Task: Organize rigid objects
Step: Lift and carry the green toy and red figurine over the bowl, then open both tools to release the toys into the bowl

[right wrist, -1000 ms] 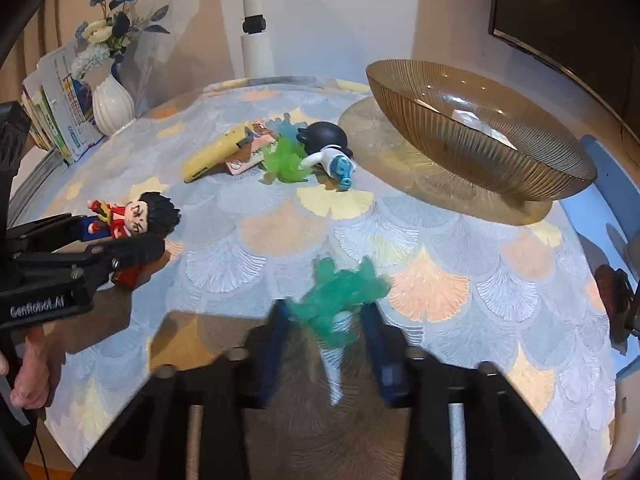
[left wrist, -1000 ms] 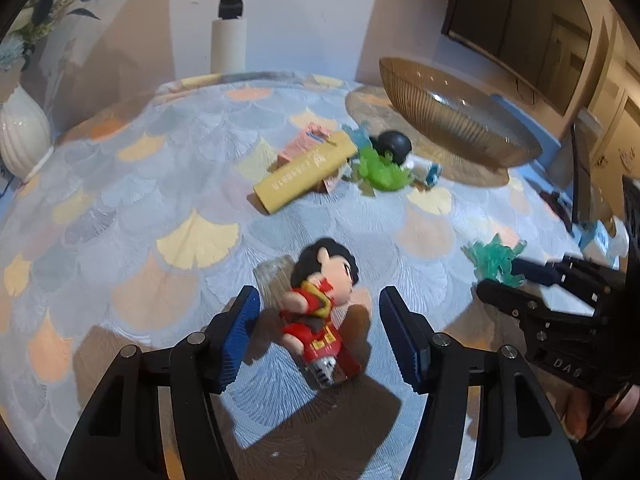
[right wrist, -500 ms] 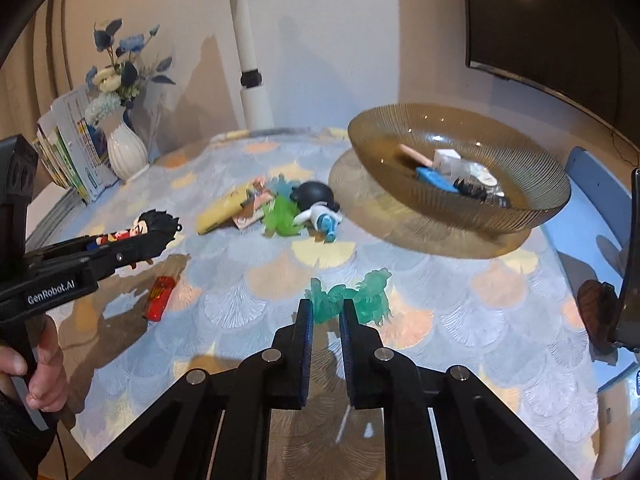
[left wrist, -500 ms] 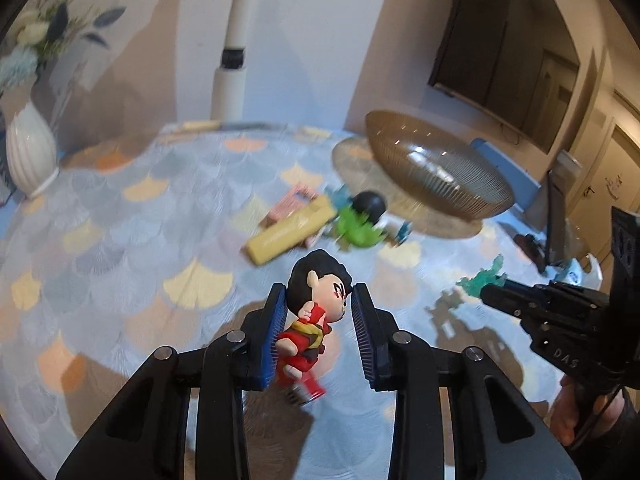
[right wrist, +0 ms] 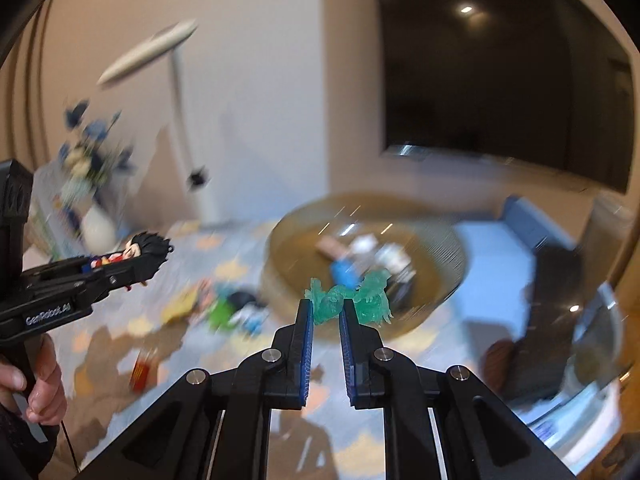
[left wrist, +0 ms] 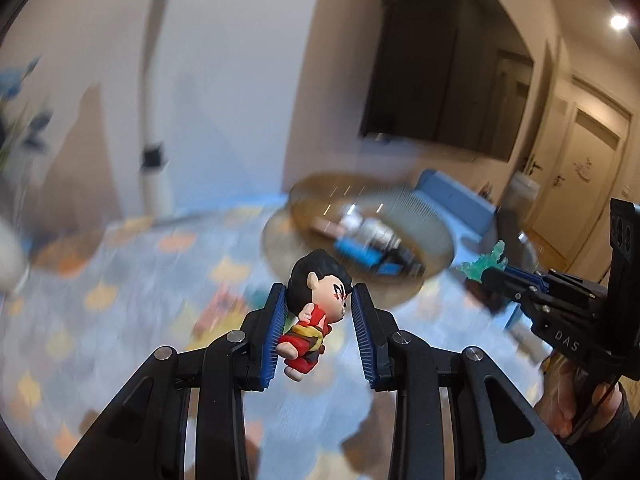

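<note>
My left gripper (left wrist: 318, 300) is shut on a small black-haired figurine in red clothes (left wrist: 310, 318), held in the air above the table. My right gripper (right wrist: 325, 306) is shut on a translucent green spiky toy (right wrist: 348, 296), also lifted. Each gripper shows in the other's view: the right one (left wrist: 486, 278) with the green toy (left wrist: 482, 264) at the right, the left one (right wrist: 154, 258) with the figurine (right wrist: 140, 246) at the left. A brown ribbed glass bowl (right wrist: 440, 240) holding several objects stands ahead of both.
A yellow box (right wrist: 180, 304), a green toy (right wrist: 220, 310) and a black-and-white figure (right wrist: 246, 306) lie on the patterned tablecloth (right wrist: 120, 344). A small red piece (right wrist: 140, 370) lies near the front. A white vase with flowers (right wrist: 94, 228) stands far left. The scene is motion-blurred.
Both grippers closed on their toys and rose from the table: the left took the figurine, the right the green toy. A small red piece stayed on the cloth.
</note>
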